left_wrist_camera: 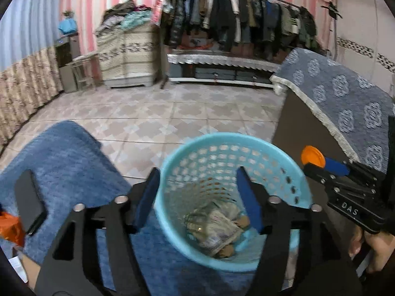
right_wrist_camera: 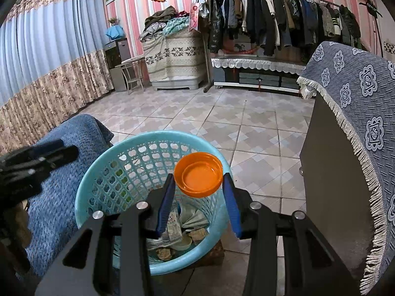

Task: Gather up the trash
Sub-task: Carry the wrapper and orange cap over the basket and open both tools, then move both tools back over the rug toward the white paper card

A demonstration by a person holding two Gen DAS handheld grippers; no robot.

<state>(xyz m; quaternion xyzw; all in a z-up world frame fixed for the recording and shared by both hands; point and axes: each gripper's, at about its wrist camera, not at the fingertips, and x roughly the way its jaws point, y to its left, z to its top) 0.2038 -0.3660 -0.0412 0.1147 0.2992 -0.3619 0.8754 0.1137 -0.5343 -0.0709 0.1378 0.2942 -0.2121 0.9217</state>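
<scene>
A light blue perforated basket stands on the tiled floor, with crumpled wrappers and paper at its bottom. My left gripper hangs over the basket's opening, open, with nothing between its blue pads. My right gripper is shut on an orange plastic lid, held hollow side up above the basket's far right rim. The left wrist view shows that lid and the right gripper at the basket's right edge, with a hand below it.
A blue knitted blanket lies left of the basket, with a dark phone and an orange wrapper on it. A dark cabinet under a patterned blue cloth stands on the right. Clothes rack far back.
</scene>
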